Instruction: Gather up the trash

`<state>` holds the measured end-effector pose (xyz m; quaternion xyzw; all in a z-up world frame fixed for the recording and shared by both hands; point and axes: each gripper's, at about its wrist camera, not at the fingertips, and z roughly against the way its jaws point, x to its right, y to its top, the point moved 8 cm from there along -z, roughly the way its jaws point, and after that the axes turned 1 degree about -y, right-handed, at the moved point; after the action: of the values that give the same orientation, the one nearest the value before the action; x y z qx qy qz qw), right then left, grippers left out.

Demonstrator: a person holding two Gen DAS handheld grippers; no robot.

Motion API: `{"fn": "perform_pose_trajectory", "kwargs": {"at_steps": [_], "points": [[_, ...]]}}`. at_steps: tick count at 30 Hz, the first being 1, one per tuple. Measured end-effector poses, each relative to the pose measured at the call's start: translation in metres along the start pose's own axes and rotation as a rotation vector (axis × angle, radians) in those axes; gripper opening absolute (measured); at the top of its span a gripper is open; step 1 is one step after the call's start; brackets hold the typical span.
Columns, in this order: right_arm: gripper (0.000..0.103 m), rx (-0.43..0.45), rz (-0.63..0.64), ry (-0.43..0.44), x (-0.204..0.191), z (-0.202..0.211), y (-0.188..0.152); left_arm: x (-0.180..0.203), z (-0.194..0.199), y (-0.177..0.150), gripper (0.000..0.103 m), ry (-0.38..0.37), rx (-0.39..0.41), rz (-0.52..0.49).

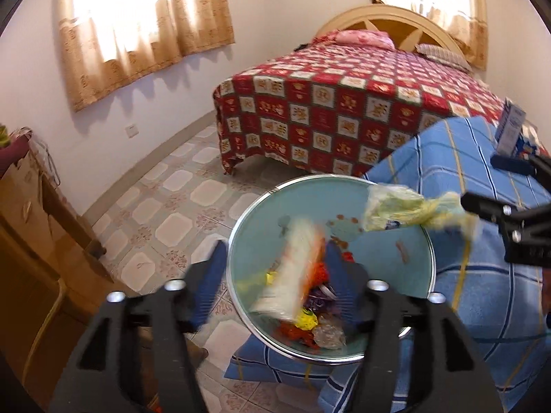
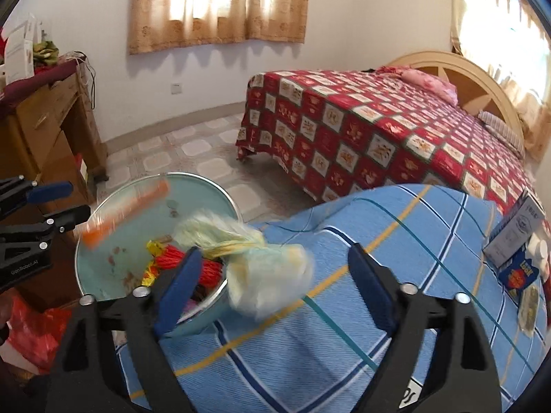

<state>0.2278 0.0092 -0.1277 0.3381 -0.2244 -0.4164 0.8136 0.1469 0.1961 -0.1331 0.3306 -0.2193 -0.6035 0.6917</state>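
Observation:
A pale green basin [image 1: 396,265] with a metal rim sits at the edge of a blue plaid blanket [image 2: 344,309] and holds several bright wrappers. My left gripper [image 1: 275,254] hangs open over the basin. A blurred white and orange wrapper [image 1: 292,268] is loose between its fingers, above the trash. My right gripper [image 2: 273,253] is open over the blanket beside the basin [image 2: 113,241]. A blurred pale yellow-green plastic bag [image 2: 261,268] floats by its left finger, touching neither pad. Each view catches the other gripper at its edge: right gripper [image 1: 496,184], left gripper [image 2: 65,203].
A bed with a red patterned quilt [image 2: 378,130] stands behind the blanket. A wooden dresser [image 2: 44,127] is at the left across a tiled floor [image 1: 165,206]. Small boxes [image 2: 516,241] rest on the blanket's right side. A red plastic bag [image 2: 31,330] lies low left.

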Motion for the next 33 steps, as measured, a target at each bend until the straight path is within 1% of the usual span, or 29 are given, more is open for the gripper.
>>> {"fn": "perform_pose_trajectory", "kwargs": {"at_steps": [2,3,6,8,13,18,25,29,33], "points": [[0.086,0.001,-0.012,0.002,-0.001,0.003,0.000,0.000,0.004,0.003,0.065,-0.004,0.013,0.001],[0.086,0.002,-0.022,-0.002,0.001,0.005,-0.001,0.000,0.007,0.004,0.072,-0.002,0.022,0.005],[0.087,0.018,-0.052,-0.005,-0.001,0.012,-0.001,0.001,0.016,0.008,0.084,-0.003,0.053,0.015],[0.088,0.030,-0.067,-0.015,0.002,0.020,-0.003,0.001,0.020,0.010,0.086,-0.002,0.062,0.023],[0.088,0.050,-0.085,-0.031,0.014,0.033,-0.008,0.003,0.032,0.014,0.087,-0.007,0.093,0.032],[0.088,0.102,-0.121,-0.042,0.030,0.057,-0.011,0.006,0.046,0.020,0.090,-0.017,0.127,0.032],[0.089,0.180,-0.129,-0.042,0.034,0.088,-0.006,0.014,0.064,0.027,0.091,-0.033,0.169,0.026],[0.089,0.202,-0.128,-0.040,0.034,0.098,-0.005,0.014,0.069,0.031,0.096,-0.032,0.184,0.025],[0.090,0.203,-0.125,-0.040,0.034,0.102,0.000,0.015,0.072,0.032,0.096,-0.033,0.193,0.026]]}}
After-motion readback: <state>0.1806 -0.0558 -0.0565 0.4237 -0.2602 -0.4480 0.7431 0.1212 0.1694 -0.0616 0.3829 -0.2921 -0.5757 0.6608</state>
